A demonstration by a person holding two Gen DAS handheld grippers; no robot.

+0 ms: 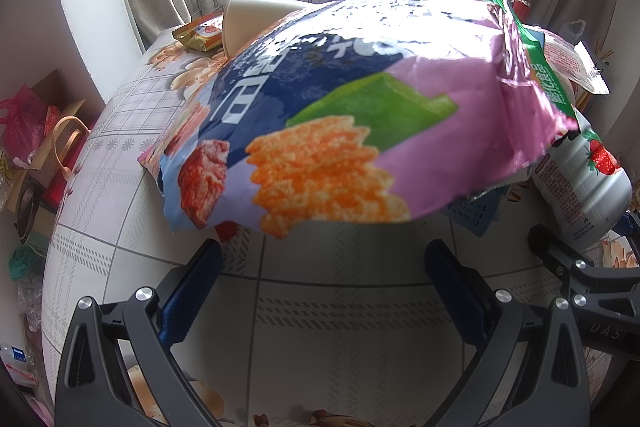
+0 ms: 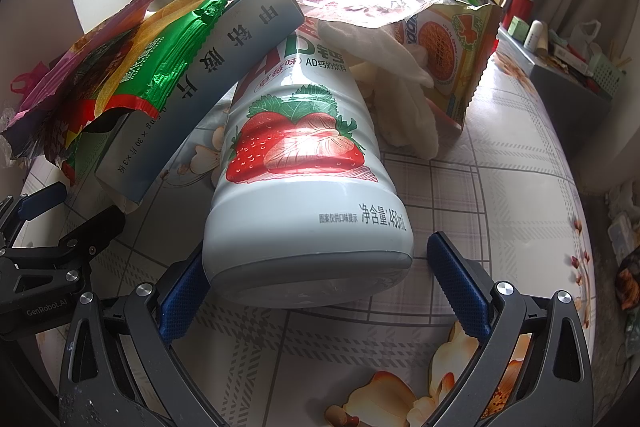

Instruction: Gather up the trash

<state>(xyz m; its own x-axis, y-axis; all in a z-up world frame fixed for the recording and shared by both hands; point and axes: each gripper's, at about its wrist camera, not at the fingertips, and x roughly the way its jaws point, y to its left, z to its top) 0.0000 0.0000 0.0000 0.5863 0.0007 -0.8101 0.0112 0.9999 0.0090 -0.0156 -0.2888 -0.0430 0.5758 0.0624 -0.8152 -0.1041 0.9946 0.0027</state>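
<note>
A large pink and blue snack bag lies on the table right in front of my left gripper, which is open with its blue pads just short of the bag's near edge. A white strawberry milk bottle lies on its side; its base sits between the blue pads of my open right gripper. The bottle also shows in the left wrist view. A green snack wrapper and a grey medicine box lean over the bottle's left side.
A paper cup and a gold wrapper lie behind the bag. White tissue and an orange cracker pack sit behind the bottle. A grey organiser stands at far right. Bags crowd the floor on the left.
</note>
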